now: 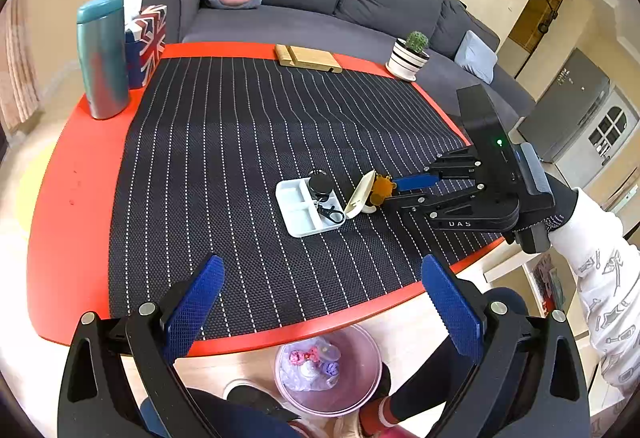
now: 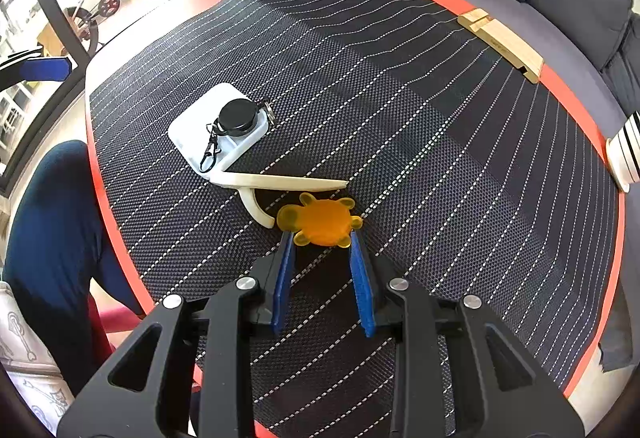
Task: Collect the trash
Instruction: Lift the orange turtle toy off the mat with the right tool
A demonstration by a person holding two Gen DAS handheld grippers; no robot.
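A: State of the right gripper (image 2: pixel 322 238)?

B: Clenched on the orange bear (image 2: pixel 320 220), just beside the white tray (image 2: pixel 192 118). Pinching only the bear's rear edge, by the look of it.

A: Worst case from here?

B: Slipping out on the lift, thanks to so shallow a bite on smooth-looking plastic. Then probably bouncing towards the tray, or off the table altogether.

A: Anything else close to the tray?

B: A cream curved piece (image 2: pixel 280 180), leaning on the tray's corner and touching or nearly touching the bear. Hard to tell which. Easy to drag along or knock flat with a careless lift. Also a black badge reel (image 2: pixel 238 116) inside the tray, safe unless jolted.

A: And the left gripper (image 1: pixel 322 264)?

B: Released, holding nothing, well apart from the tray. Hovering above the pink bin (image 1: pixel 372 358), lower than the tray, under the table edge. Quite a carry to that bin, so plenty of chance for a drop.
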